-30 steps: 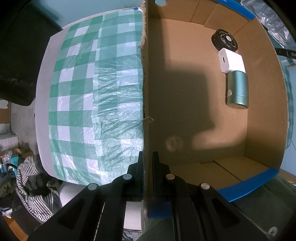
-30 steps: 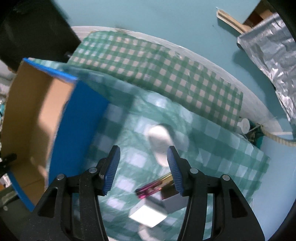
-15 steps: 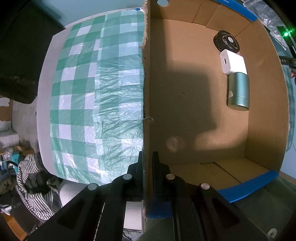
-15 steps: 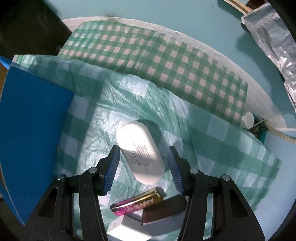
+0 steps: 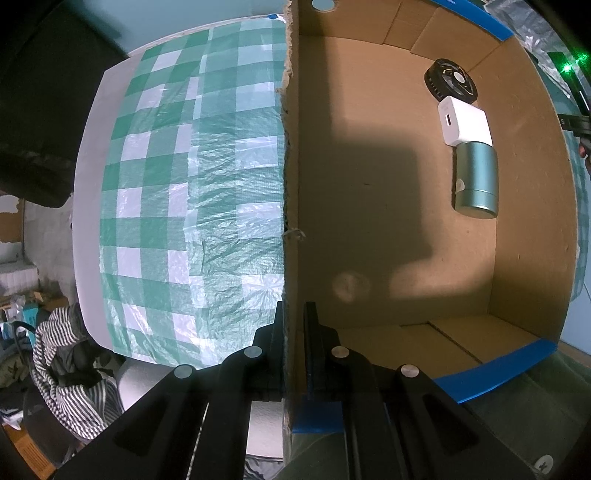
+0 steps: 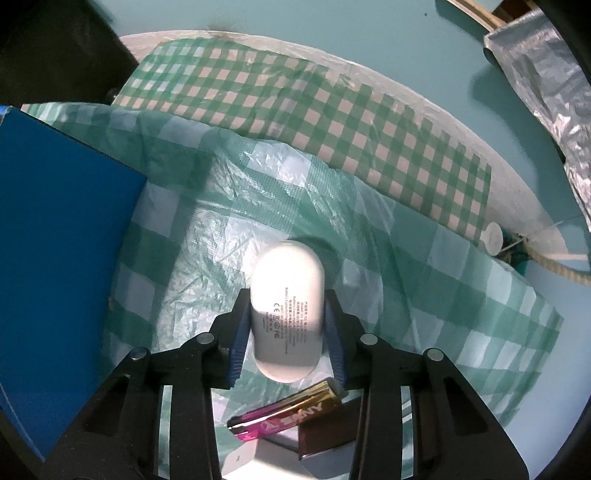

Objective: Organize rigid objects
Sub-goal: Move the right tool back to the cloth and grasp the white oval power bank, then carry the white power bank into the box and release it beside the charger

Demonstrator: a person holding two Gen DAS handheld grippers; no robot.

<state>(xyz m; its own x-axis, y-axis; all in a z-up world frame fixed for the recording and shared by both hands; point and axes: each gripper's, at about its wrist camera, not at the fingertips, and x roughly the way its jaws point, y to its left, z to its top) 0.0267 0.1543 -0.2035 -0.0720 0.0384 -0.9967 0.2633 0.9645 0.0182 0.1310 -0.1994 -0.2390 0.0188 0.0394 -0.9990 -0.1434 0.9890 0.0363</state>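
Right gripper: the right gripper [image 6: 286, 325] points straight down at the table; its blue-padded jaws are closing on a white pill-shaped case [image 6: 286, 310], one pad at each long side and touching it.
Left gripper: the left gripper [image 5: 293, 328] also points down, its jaws clamped tight on the upright wall of the cardboard box [image 5: 291, 184], one finger inside and one outside.
White case: lies flat on the tablecloth with small printed text facing up, its far end sticking out past the fingertips.
Near the case: a pink and gold battery [image 6: 284, 415] lies just behind the case, toward the camera, resting against a dark block [image 6: 325, 434] and a white block [image 6: 255, 458], both partly hidden by the gripper body.
Surface: a crinkled green and white checked plastic tablecloth [image 6: 424, 295] over a table; a finer checked cloth [image 6: 314, 107] lies farther back.
Box: blue outside [image 6: 55, 258], brown inside, standing beside the case on the cloth.
Box contents: along the far wall lie a teal metal cylinder [image 5: 475, 179], a white charger cube [image 5: 464, 122] touching its end, and a black round fan-like disc [image 5: 450, 83] in the corner.
Room: teal floor [image 6: 332, 29], crumpled silver foil [image 6: 546, 74] at the far right, striped fabric [image 5: 62, 354] below the table edge.
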